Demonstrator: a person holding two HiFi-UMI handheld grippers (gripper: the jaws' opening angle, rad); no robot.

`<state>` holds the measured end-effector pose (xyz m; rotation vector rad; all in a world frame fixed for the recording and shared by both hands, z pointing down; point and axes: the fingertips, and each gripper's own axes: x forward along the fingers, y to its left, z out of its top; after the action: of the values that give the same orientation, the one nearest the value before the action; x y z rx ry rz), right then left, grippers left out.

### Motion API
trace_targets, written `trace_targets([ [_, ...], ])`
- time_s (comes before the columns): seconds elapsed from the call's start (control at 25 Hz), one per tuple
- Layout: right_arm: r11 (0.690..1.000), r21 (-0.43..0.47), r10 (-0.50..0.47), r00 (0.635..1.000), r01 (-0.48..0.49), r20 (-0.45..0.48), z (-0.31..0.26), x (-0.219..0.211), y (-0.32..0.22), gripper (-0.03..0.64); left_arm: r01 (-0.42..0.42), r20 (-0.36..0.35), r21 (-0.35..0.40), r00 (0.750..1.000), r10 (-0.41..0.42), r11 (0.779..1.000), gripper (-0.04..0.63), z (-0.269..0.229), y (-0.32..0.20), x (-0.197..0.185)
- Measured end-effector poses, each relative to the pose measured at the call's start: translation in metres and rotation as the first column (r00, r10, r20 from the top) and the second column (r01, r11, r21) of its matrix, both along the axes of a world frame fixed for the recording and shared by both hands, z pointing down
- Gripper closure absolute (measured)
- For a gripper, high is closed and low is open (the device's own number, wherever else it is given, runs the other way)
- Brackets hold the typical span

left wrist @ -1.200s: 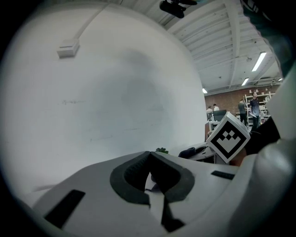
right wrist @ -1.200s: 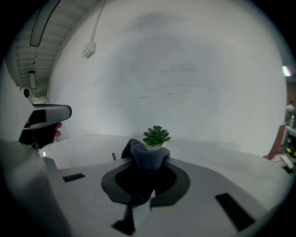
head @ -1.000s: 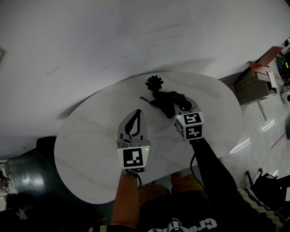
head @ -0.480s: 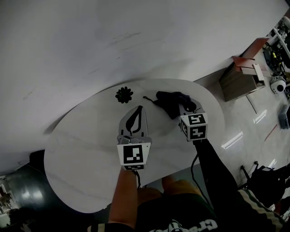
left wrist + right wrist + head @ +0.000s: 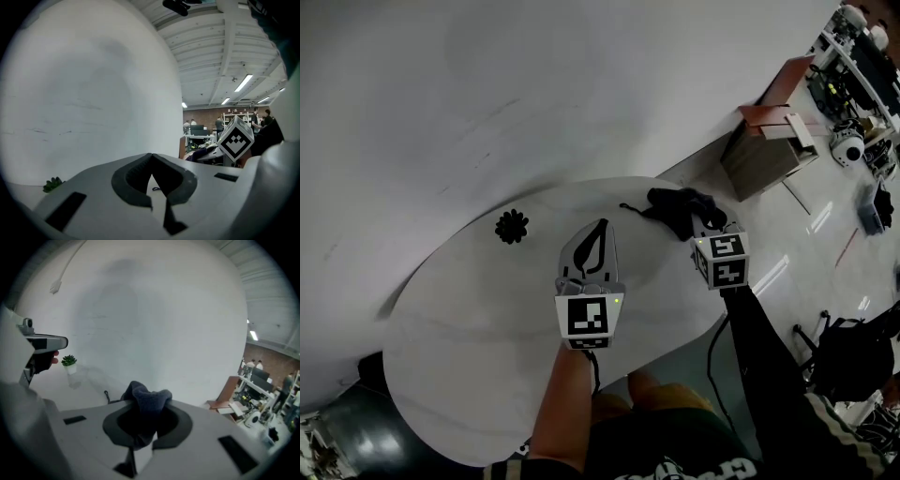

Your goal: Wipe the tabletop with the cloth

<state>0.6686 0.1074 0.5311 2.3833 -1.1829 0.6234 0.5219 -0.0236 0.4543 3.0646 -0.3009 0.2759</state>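
mostly, a plain white wall (image 5: pixel 487 94) with faint scuffs fills the far side, and a white, faintly veined oval table (image 5: pixel 459 356) stands against it. glossy floor (image 5: pixel 825 244) to the right reflects strips of light, and a wooden box (image 5: pixel 764 150) sits there by the wall. beyond it, the gripper views show a brick-walled workroom with shelves, desks and distant people.

the left gripper (image 5: pixel 600 225) is over the middle of the table, its jaws closed tip to tip with nothing between them. the right gripper (image 5: pixel 701 223) pinches the dark cloth (image 5: pixel 675 204), which is bunched at the table's far right edge with a thin loop (image 5: pixel 628 207) lying to its left. a small plant (image 5: pixel 512 226) stands on the table near the wall, well apart to the left. each gripper's cube bears black-and-white square markers.
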Motion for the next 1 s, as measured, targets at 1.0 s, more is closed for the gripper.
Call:
trace_targets([
  [1.0, 0.902, 0.297, -0.363, 0.923, 0.314, 0.126, -0.072, -0.279, -0.147, 0.584, 0.314, 0.042, 0.125, 0.946, -0.321, 0.941, 0.6, -0.05, -0.094, -0.272],
])
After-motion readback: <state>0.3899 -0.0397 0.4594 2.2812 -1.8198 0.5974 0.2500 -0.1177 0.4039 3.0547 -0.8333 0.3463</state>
